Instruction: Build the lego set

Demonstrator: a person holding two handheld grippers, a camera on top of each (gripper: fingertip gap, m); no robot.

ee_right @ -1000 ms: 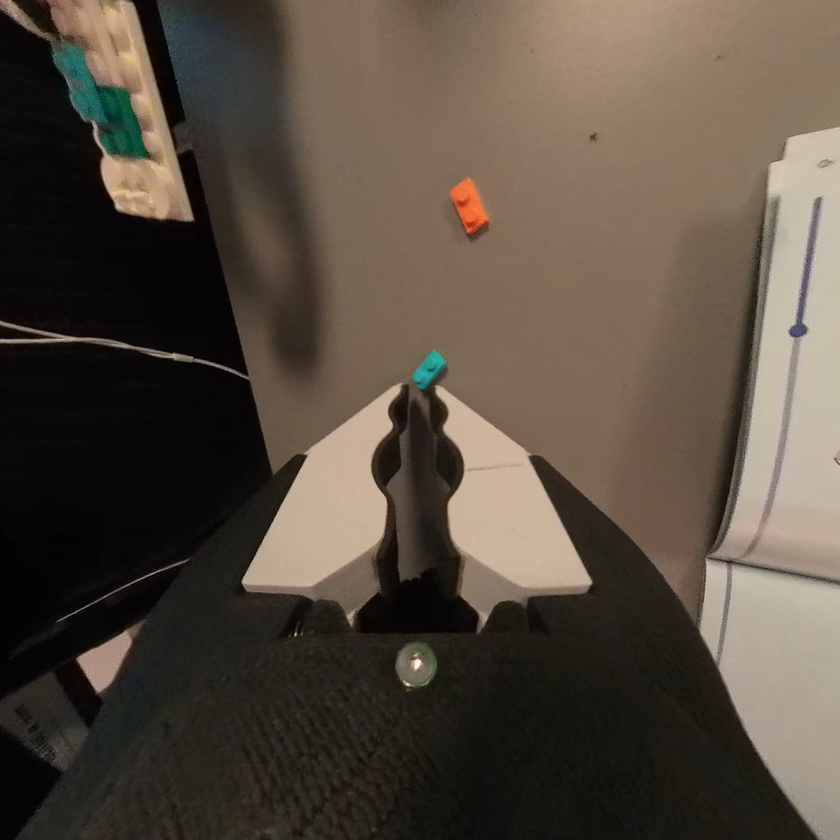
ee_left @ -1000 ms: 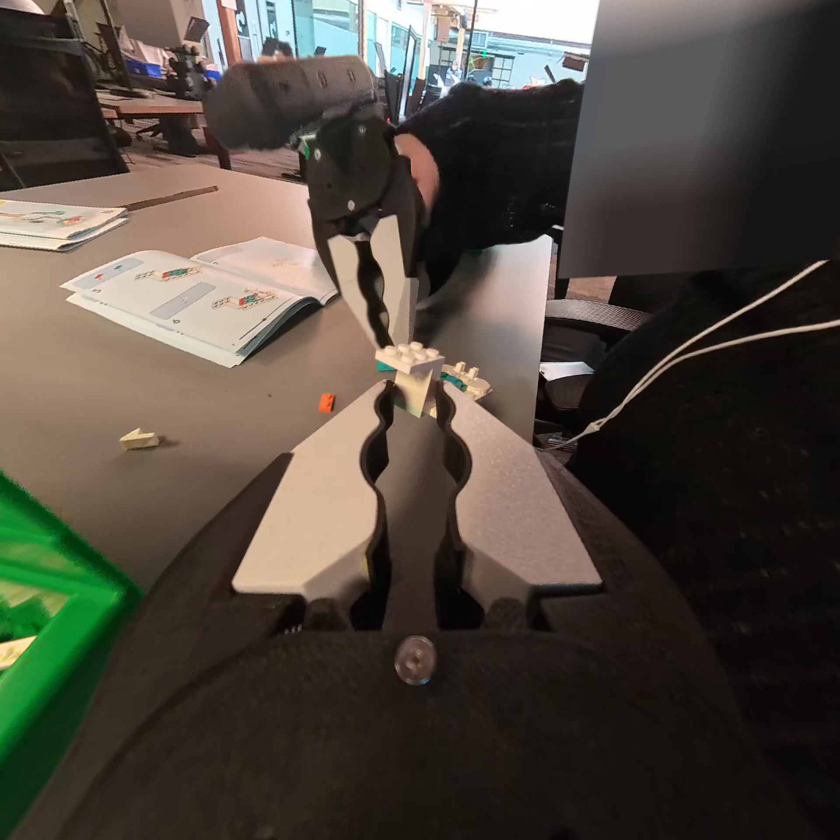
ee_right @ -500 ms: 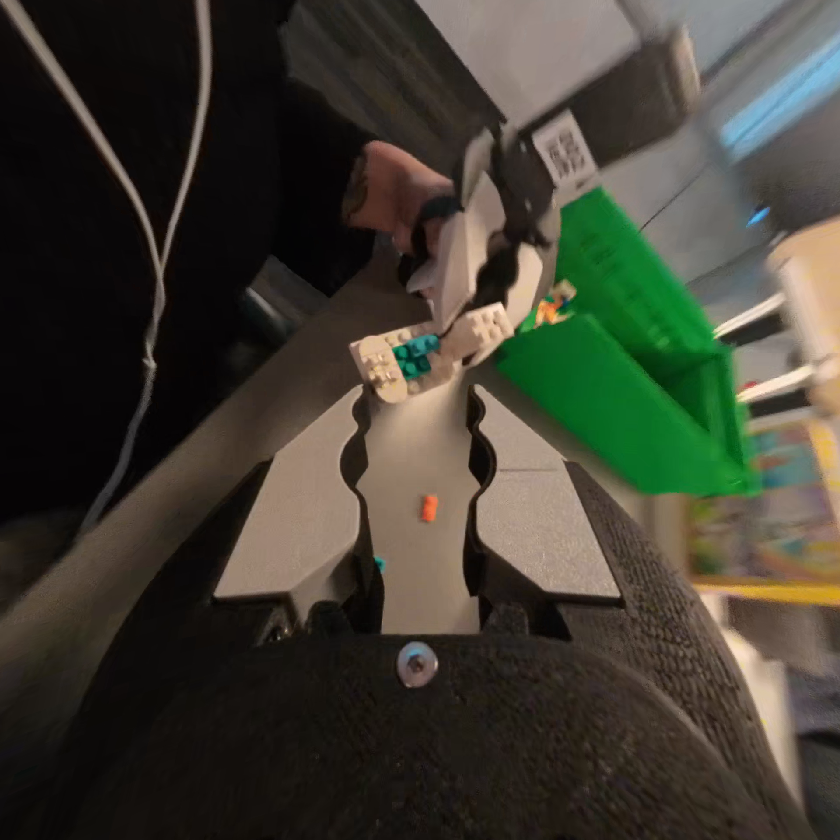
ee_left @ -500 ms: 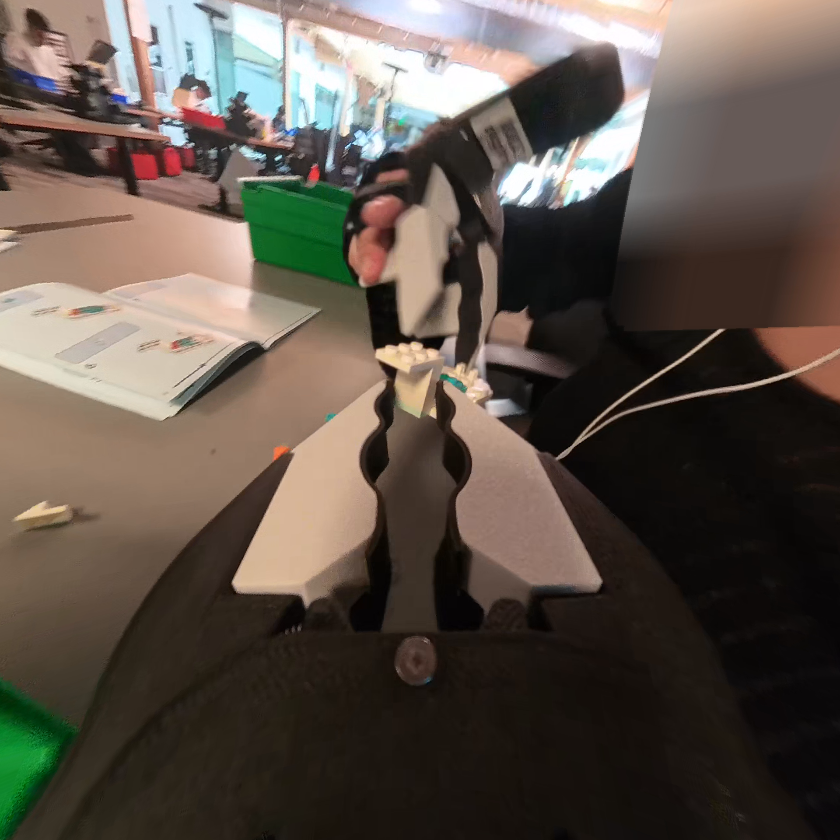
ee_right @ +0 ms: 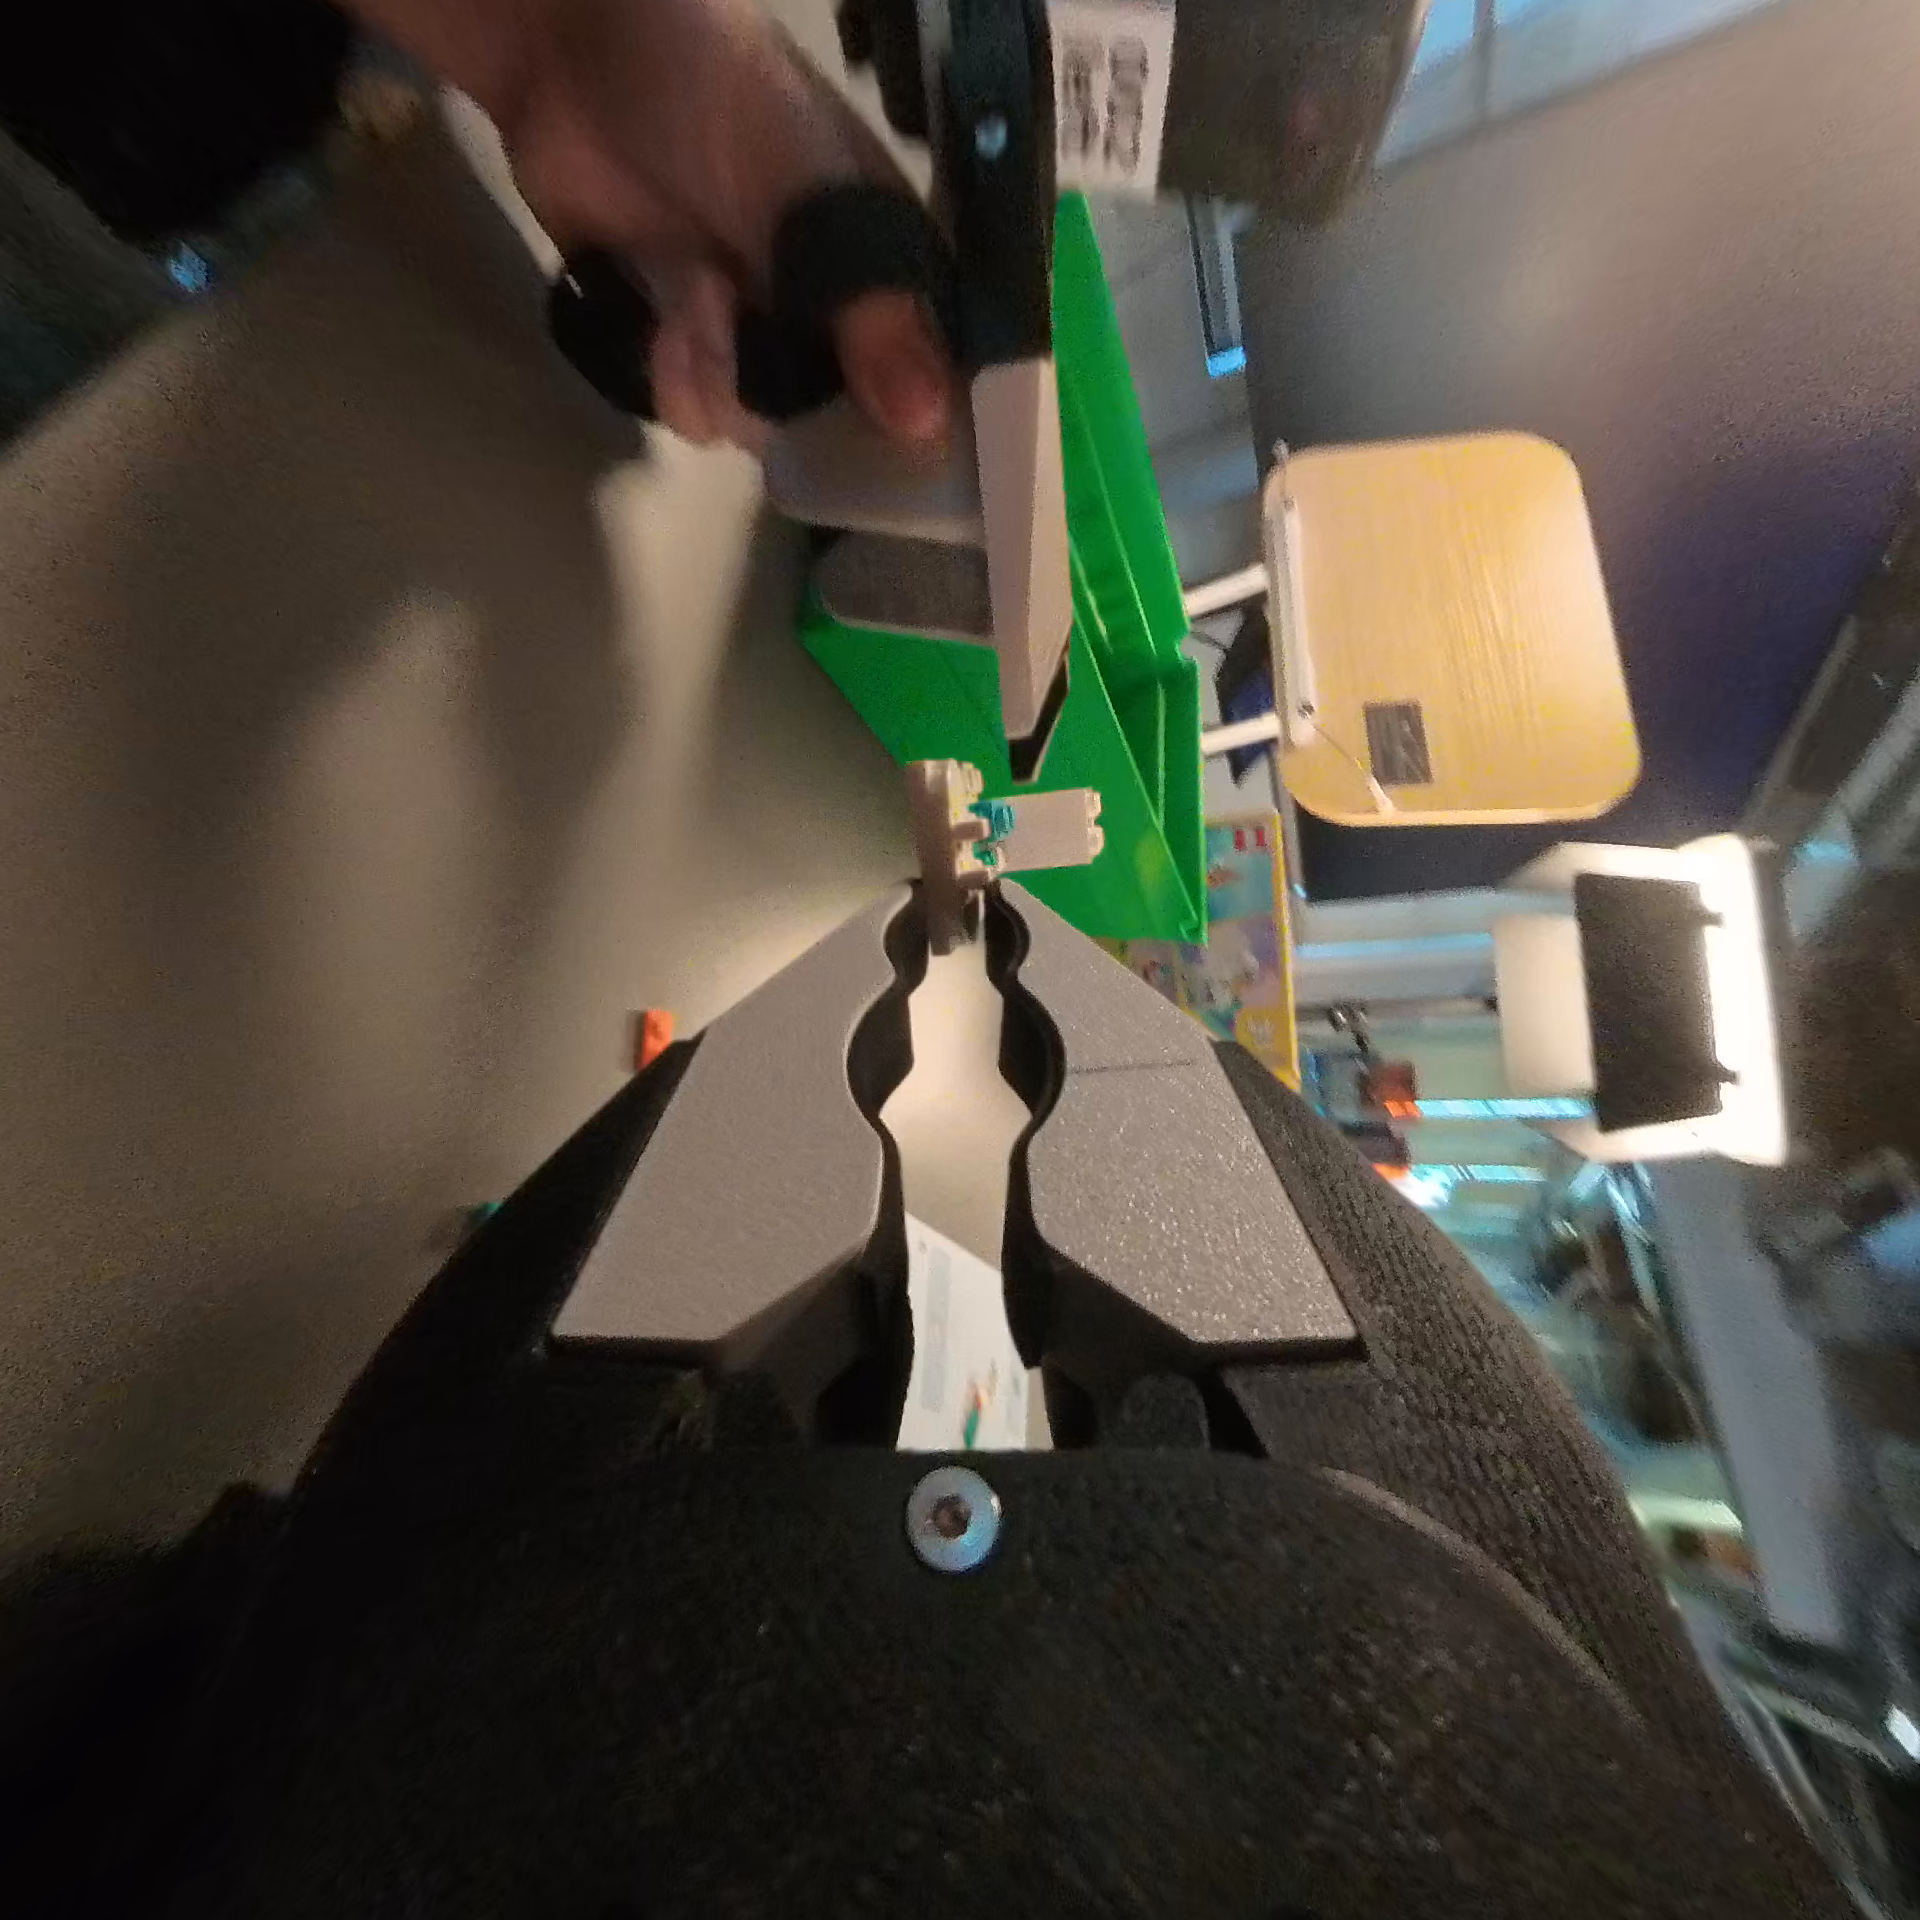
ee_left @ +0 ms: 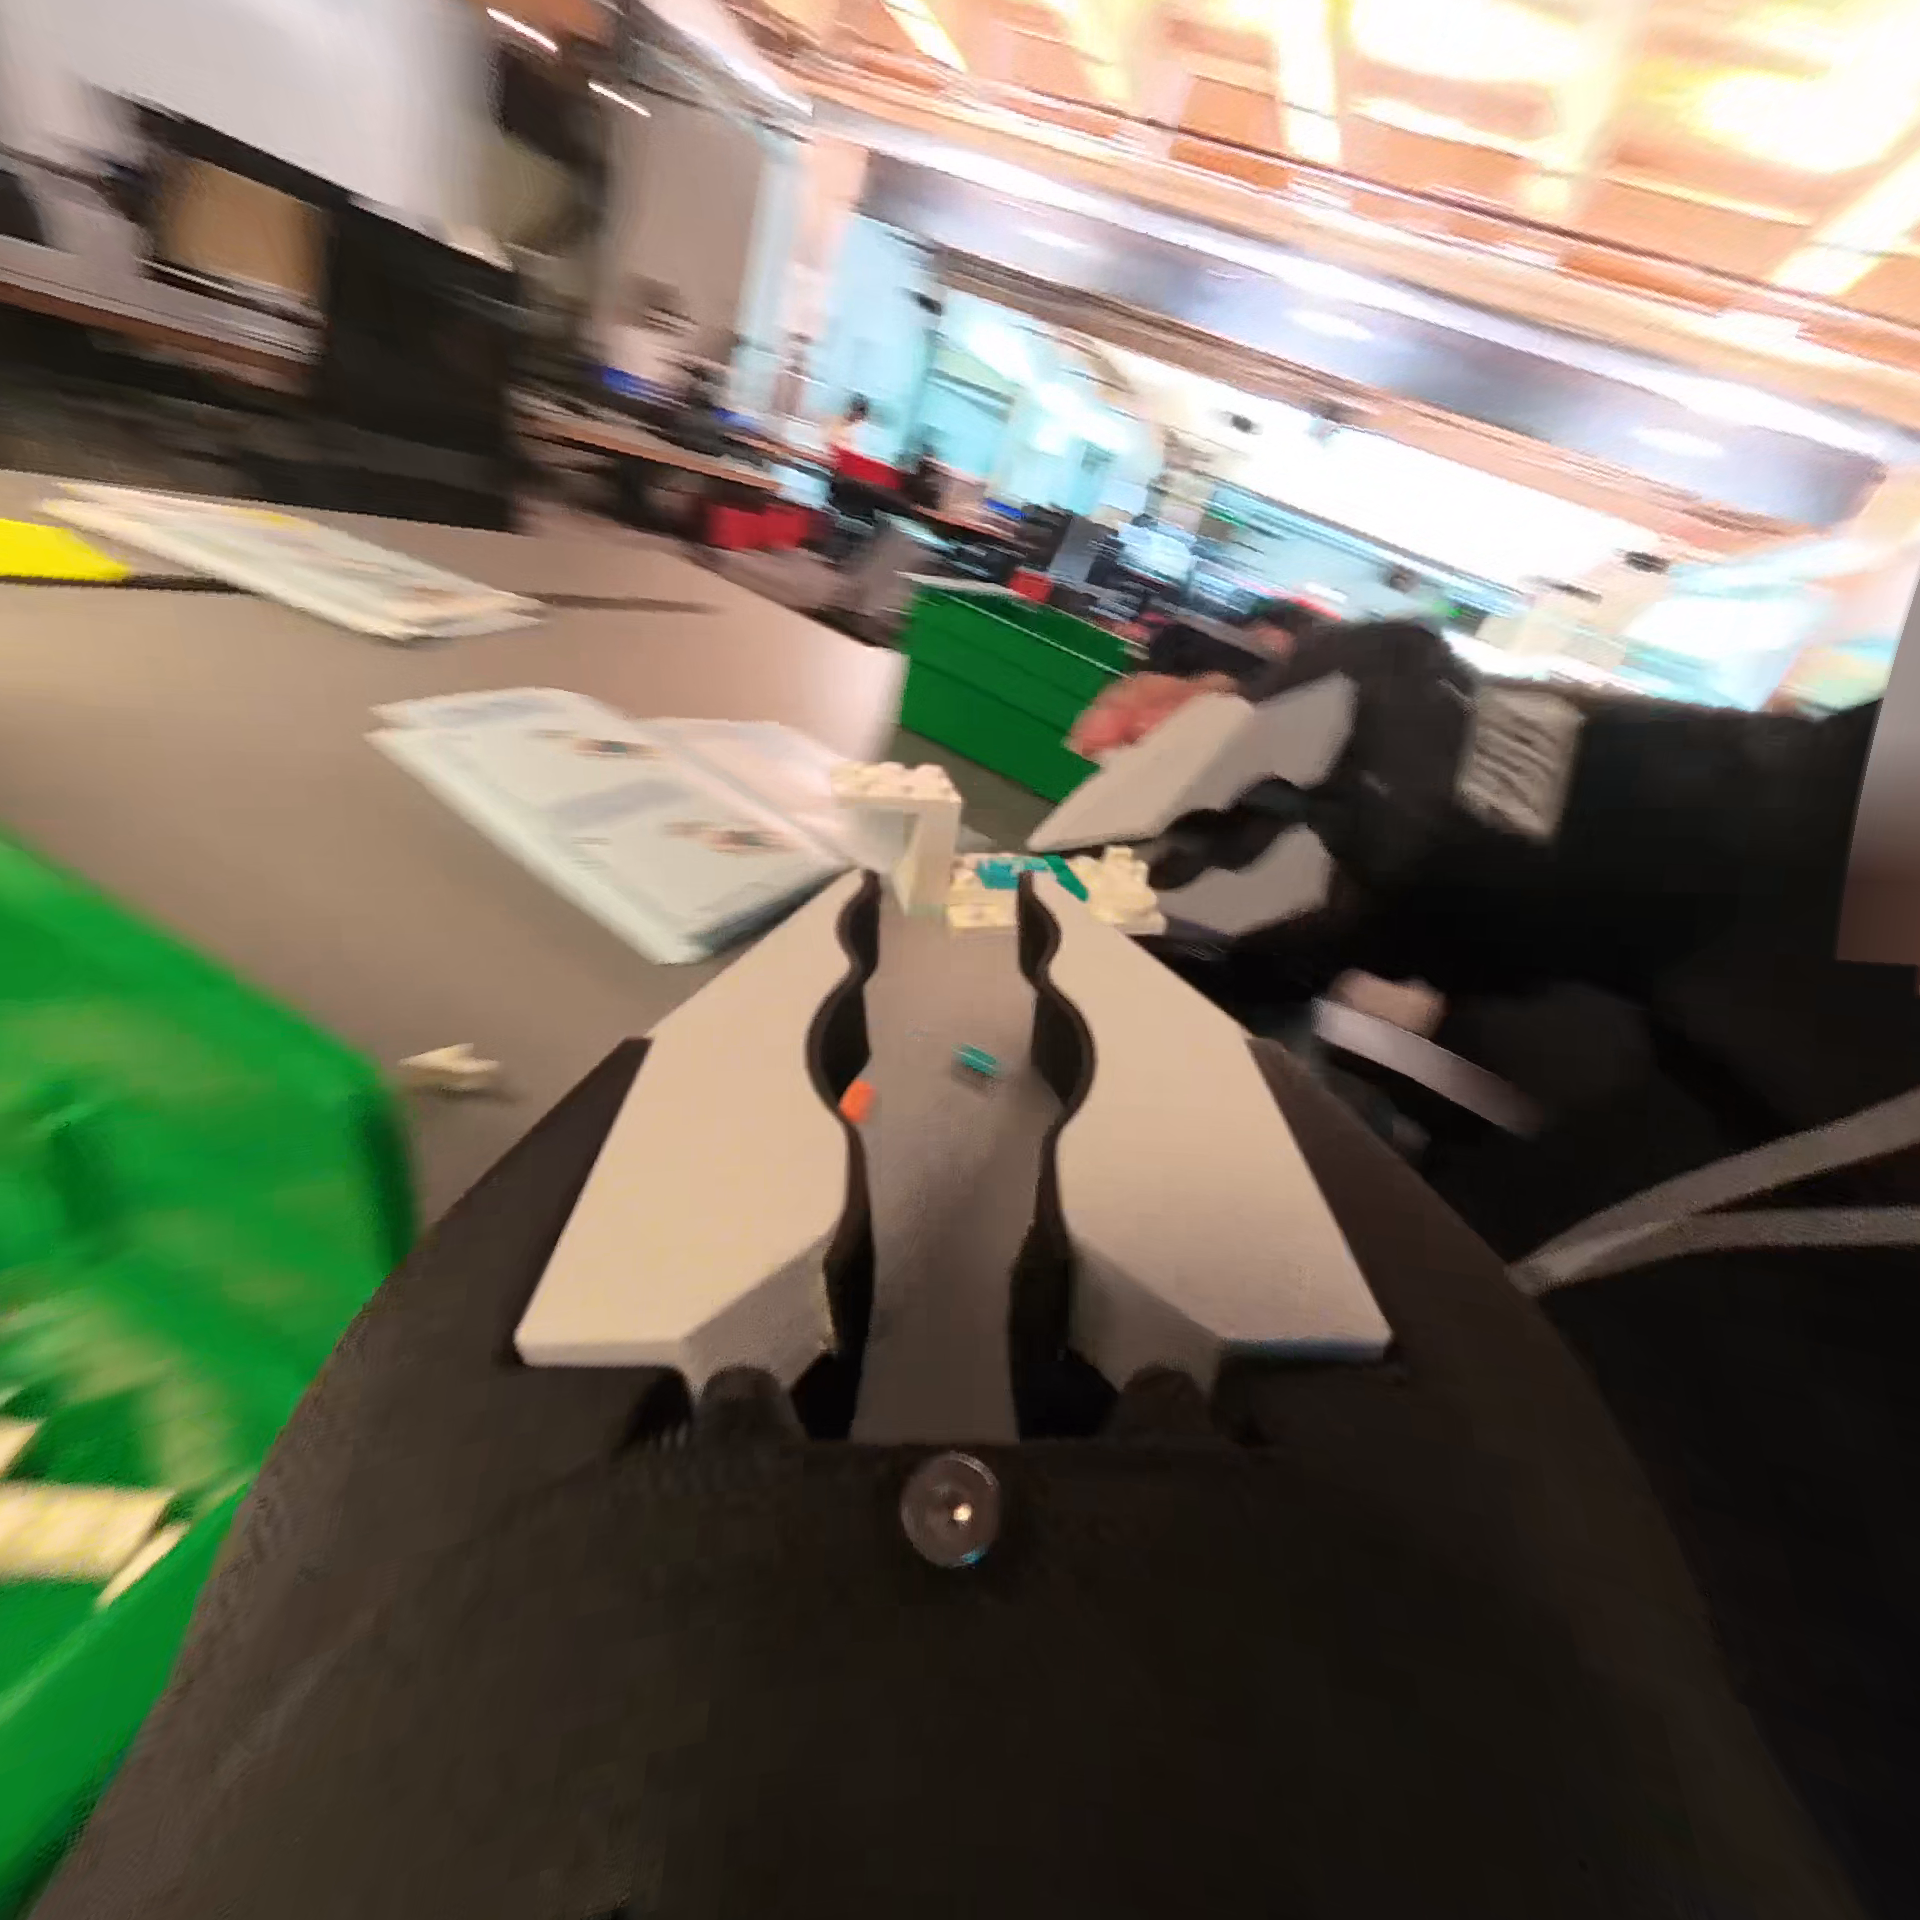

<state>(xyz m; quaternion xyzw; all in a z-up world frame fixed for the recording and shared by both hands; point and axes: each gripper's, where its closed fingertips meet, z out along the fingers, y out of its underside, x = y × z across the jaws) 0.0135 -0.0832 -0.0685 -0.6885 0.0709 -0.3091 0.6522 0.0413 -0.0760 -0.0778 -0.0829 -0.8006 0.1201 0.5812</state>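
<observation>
Two tools meeting above a grey bench [ee_left: 260, 831], both pinching one small lego model [ee_left: 904, 821] held up in the air between them. Left tool [ee_left: 945, 883] pressed onto the model's white upright end. Right tool [ee_right: 956, 904] closed on the thin edge of its flat white plate, teal bricks at the model's middle. Loose on the bench below: an orange brick [ee_left: 857, 1098], a teal brick [ee_left: 975, 1060] and, further left, a white piece [ee_left: 447, 1070]. Open booklet [ee_left: 623, 800] beyond the model. Green bin [ee_left: 156, 1143] close at left, second green bin [ee_left: 997, 675] further back. Person's hand [ee_right: 727, 260] wrapped around the left tool's grip. Heavy blur throughout the left wrist view.
</observation>
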